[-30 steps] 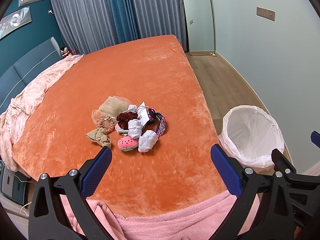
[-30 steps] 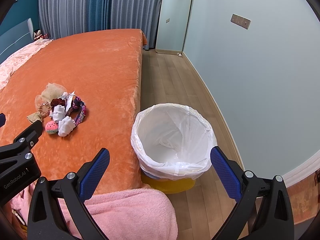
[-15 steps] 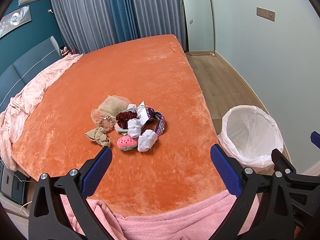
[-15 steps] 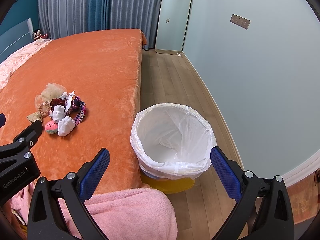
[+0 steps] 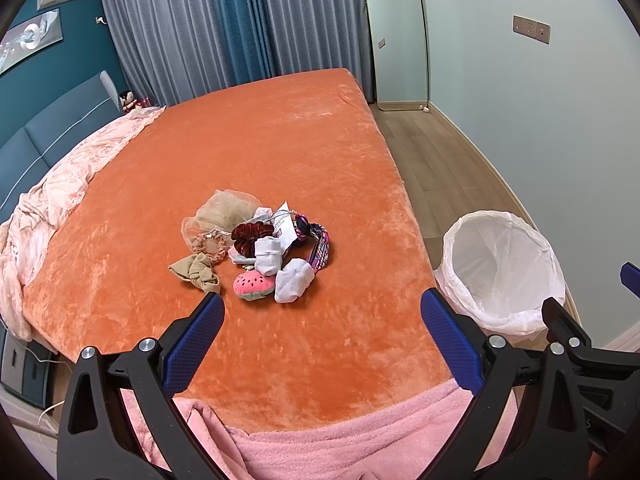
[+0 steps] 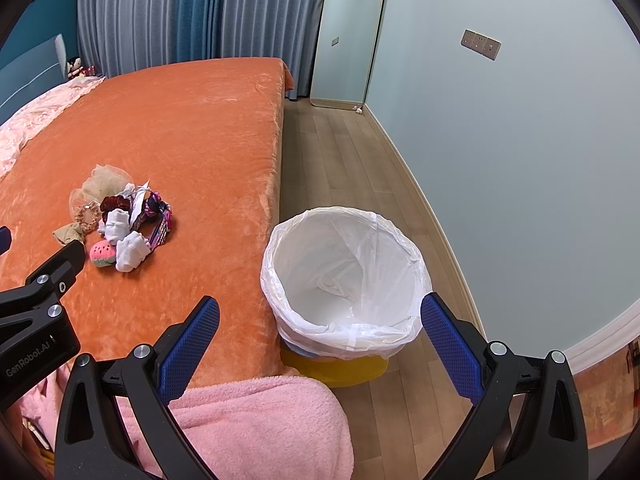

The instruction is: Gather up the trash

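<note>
- Trash pile (image 5: 256,248) sits in a loose heap near the middle of the orange bed cover (image 5: 280,152), well apart from both my grippers and untouched so far.
- My left gripper (image 5: 320,328) hangs wide open over the near edge of the bed, aimed at the heap; nothing between its blue pads.
- My right gripper (image 6: 320,328) is just as wide and empty, looking down at the lined bin (image 6: 344,276) on the floor just beside the bed's edge.
- Risk, as I judge it: the heap is tangled soft stuff, white socks (image 5: 294,280), a watermelon plush (image 5: 254,286), scrunchies, a patterned band (image 5: 318,248). One pinch could drag neighbours along and shed them on the floor between bed and bin.
- The thin bin liner could catch on a pad and pull off the rim.
- The plush cover may bunch under the fingers on a low grab.
- The heap has no clear heading; its longer spread runs from the tan bow (image 5: 196,274) at left across to the band at right, roughly crosswise to my left gripper's view.
</note>
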Motion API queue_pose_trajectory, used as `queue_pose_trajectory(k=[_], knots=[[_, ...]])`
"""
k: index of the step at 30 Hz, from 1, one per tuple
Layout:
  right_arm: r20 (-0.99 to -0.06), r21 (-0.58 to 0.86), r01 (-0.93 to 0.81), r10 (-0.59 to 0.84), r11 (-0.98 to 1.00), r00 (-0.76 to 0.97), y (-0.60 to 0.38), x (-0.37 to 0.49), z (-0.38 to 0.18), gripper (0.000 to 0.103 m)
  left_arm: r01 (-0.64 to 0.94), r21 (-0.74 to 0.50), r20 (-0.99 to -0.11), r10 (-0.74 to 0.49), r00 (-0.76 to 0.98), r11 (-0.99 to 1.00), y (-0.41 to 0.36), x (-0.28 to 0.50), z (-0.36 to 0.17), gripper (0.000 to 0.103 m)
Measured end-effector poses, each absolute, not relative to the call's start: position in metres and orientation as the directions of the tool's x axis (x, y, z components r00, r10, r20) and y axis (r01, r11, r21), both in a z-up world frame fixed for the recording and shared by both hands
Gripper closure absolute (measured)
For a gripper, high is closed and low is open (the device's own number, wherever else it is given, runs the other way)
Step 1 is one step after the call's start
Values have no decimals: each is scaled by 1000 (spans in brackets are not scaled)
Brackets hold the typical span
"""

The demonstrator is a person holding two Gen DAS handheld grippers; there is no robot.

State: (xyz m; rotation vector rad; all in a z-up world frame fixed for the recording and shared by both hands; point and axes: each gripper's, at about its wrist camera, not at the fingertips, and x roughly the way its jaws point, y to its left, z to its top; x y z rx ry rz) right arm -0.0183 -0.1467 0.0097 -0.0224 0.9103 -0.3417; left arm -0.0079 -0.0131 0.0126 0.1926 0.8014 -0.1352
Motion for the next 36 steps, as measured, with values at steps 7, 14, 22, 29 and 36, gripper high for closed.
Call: queue_pose_trajectory(k=[7, 14, 22, 29, 36], knots=[[-769, -162, 288, -304, 944, 563, -147, -22, 9, 7, 191, 121, -723, -46, 690, 974, -13, -8, 13, 9], [-766, -163, 297, -311, 941, 562, -145, -24, 11, 7, 205, 118, -715, -60, 697, 972, -10, -8, 15, 9], [-767, -170, 298, -316, 939, 559, -134, -23, 12, 7, 208, 87, -725, -81, 684, 974, 4, -1, 15, 9], [-762, -162, 312, -319, 936, 563, -119, -20, 14, 7, 222, 75, -710, -104, 697, 972, 21, 3, 17, 9], [-745, -114, 332, -302, 936, 596, -104, -16, 15, 7, 245, 61, -713, -130, 689, 968, 45, 11, 13, 9]])
